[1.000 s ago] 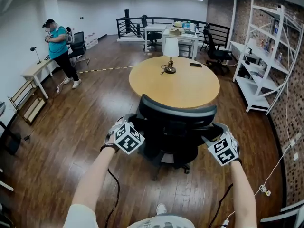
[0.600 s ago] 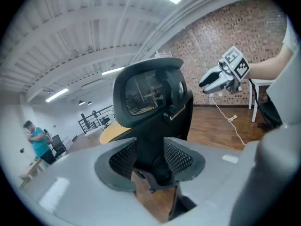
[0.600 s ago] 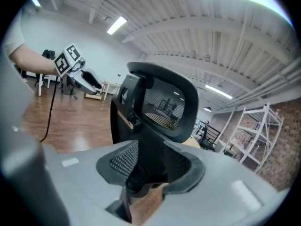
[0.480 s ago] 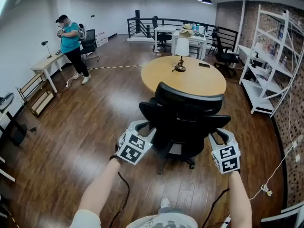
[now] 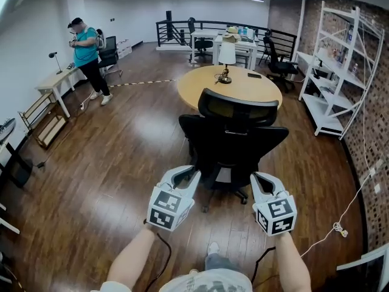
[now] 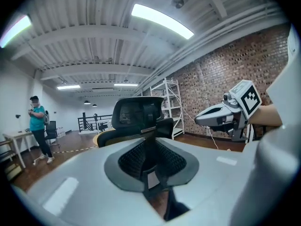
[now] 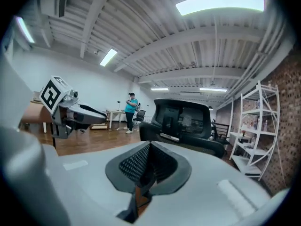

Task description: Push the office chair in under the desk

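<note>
1. Both grippers have come back off the chair [image 5: 234, 142]. A second ago they flanked its backrest; now they hang short of it, toward the person's body, with bare floor [image 5: 121, 157] between their tips and the chair base.
2. Chair position: dead ahead at 12 o'clock, backrest facing the person. In the head view its headrest overlaps the near edge of the round table [image 5: 203, 81]. Whether the seat is under that edge cannot be told.
3. Left gripper [image 5: 189, 174]: at 11 o'clock of the person, jaws closing, only a thin gap left. Nothing is between them; the chair shows beyond the gap.
4. Right gripper [image 5: 260, 178]: at 1 o'clock, jaws pressed together on nothing. Its view shows the chair back ahead, clear of the tips.
5. Table top: a lamp [image 5: 226, 56] stands near the far edge at 12 o'clock, and the near half is bare.
6. Room to move: wide open floor from 9 to 11 o'clock of the chair. At 2 to 3 o'clock a narrower strip of floor runs between the chair and the white shelf unit [image 5: 334, 72].
7. A white cable [image 5: 322, 239] lies on the floor at 4 o'clock of the person, apart from the chair's wheels.
8. A person [image 5: 85, 53] stands at 10 o'clock beside a side desk [image 5: 51, 84], well apart from the chair.
</note>
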`<control>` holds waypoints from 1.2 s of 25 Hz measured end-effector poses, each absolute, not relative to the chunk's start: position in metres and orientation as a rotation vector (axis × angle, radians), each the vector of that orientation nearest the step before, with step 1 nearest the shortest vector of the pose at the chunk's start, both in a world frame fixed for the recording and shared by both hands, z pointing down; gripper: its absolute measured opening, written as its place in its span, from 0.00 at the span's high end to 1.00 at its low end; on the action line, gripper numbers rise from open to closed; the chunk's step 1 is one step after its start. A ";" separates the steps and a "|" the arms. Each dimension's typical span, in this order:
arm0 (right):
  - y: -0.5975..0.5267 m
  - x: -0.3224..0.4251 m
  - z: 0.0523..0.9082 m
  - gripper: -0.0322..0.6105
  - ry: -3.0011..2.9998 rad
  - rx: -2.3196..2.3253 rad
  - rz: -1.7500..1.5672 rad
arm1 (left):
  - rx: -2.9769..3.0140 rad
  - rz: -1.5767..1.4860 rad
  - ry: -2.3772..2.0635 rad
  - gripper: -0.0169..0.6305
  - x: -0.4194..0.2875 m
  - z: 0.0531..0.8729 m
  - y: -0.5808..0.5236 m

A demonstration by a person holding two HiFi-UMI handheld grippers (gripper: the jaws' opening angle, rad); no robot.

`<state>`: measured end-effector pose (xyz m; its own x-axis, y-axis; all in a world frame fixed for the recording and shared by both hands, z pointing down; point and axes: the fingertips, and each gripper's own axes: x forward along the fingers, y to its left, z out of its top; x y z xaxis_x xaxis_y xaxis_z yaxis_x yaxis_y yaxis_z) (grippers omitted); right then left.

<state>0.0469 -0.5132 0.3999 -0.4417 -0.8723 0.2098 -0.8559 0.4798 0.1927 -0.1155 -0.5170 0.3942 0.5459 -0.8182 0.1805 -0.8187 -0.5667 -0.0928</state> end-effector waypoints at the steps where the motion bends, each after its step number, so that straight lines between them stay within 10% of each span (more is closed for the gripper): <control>1: -0.504 0.039 0.399 0.95 -2.467 1.461 -0.078 | 2.756 0.298 -1.459 0.85 -0.116 0.394 -0.509; 30: -0.401 0.003 0.400 0.95 -2.658 1.533 0.102 | 2.738 -0.045 -1.258 0.95 -0.055 0.391 -0.404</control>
